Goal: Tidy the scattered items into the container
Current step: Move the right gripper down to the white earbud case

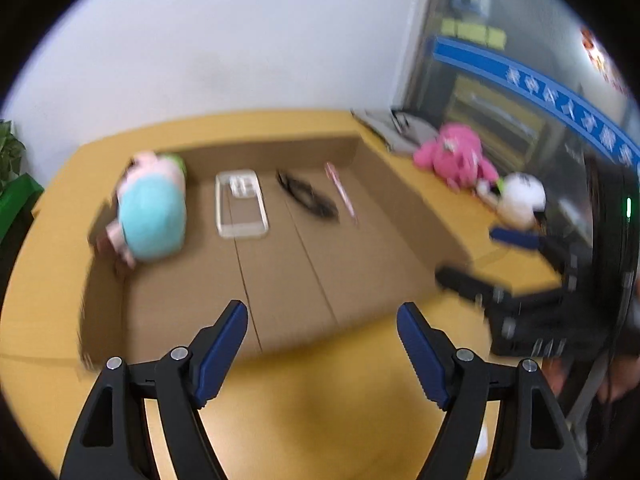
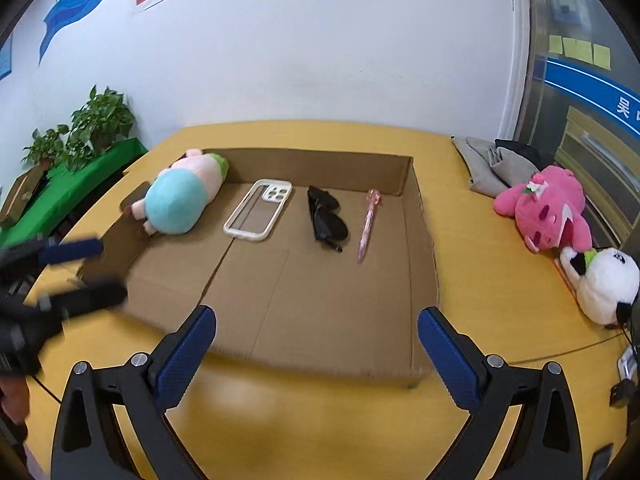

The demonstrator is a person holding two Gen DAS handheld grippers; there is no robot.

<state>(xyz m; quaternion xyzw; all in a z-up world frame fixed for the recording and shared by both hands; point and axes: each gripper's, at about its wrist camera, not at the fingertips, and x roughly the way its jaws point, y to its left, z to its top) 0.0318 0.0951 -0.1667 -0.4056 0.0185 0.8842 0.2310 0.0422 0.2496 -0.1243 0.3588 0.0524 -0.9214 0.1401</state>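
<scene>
Both pairs of jaws stand wide apart with nothing between them. The right gripper (image 2: 316,344) hangs over the near edge of the cardboard box (image 2: 424,240), and the left gripper (image 1: 322,344) hangs over the same near edge, a little further left.

Inside the shallow, open box four things already lie in a row along its far half: a blue and pink plush toy (image 2: 180,198) at the left, lying on its side with its long axis running from near-left to far-right; a clear phone case (image 2: 258,210), its camera cut-out toward the far wall; folded black sunglasses (image 2: 326,220); and a pink pen (image 2: 368,224) at the right, its long axis near to far, the ornamented end pointing away.

Outside the box, on the yellow counter (image 2: 480,280) to the right, a pink plush (image 2: 548,210) and a white panda plush (image 2: 608,280) lie touching each other. By my reading these two remain, so the tidying is well past halfway.
</scene>
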